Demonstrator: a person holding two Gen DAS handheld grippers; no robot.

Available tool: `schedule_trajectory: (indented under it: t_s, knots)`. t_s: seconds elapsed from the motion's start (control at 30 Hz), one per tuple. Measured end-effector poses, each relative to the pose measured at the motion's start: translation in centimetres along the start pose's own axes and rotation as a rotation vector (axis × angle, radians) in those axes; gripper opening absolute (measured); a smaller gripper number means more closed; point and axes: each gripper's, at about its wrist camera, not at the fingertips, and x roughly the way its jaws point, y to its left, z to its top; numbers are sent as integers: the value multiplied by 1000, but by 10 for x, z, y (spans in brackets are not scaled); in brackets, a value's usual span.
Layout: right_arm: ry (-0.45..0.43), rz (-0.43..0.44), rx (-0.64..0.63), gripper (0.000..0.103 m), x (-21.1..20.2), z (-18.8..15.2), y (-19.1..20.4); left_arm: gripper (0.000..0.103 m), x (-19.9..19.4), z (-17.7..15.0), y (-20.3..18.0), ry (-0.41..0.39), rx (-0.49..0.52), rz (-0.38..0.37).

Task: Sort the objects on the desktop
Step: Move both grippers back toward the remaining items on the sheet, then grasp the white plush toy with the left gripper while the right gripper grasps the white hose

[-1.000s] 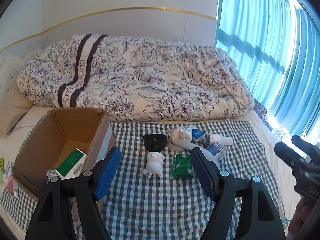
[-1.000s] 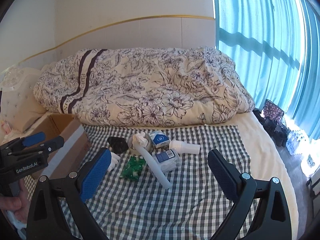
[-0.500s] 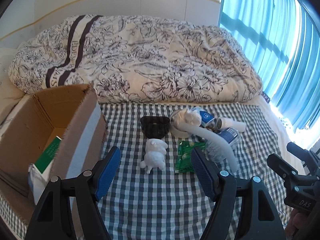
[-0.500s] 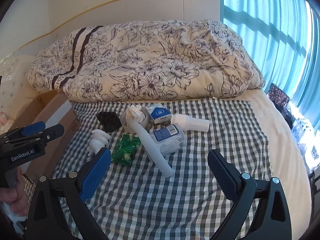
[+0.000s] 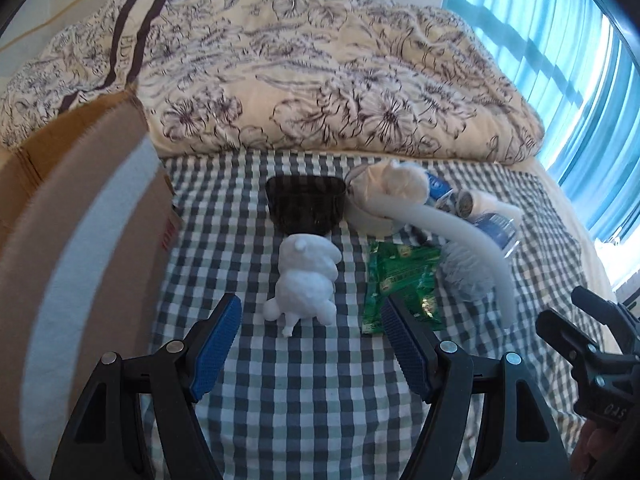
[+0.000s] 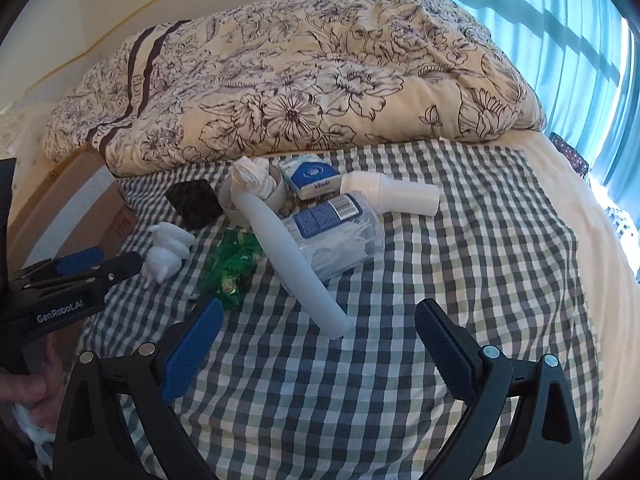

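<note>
Closer now, the left gripper (image 5: 310,326) hangs open before the white figurine (image 5: 306,282); the cardboard box (image 5: 76,248) is blurred, cropped, its inside hidden. The right gripper (image 6: 318,338) gapes empty near the white tube (image 6: 292,256).

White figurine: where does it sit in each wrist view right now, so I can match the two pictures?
Left wrist: white figurine just above centre, straight ahead between the open left tongs.
Right wrist: white figurine at left, beyond the left tongs' tips.
Shared landmark: the green packet lies immediately right of it in both.
</note>
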Motion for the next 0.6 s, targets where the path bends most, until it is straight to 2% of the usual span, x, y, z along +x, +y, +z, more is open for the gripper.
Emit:
schedule_trajectory:
  t_s: [0.3,0.6]
  knots:
    - [28,1,-2,96,24,-7,-5,75,45,0,4,48,-1,5]
    - [40,3,-24,77,42,-11,-8,75,71,-4,5,79,15,14]
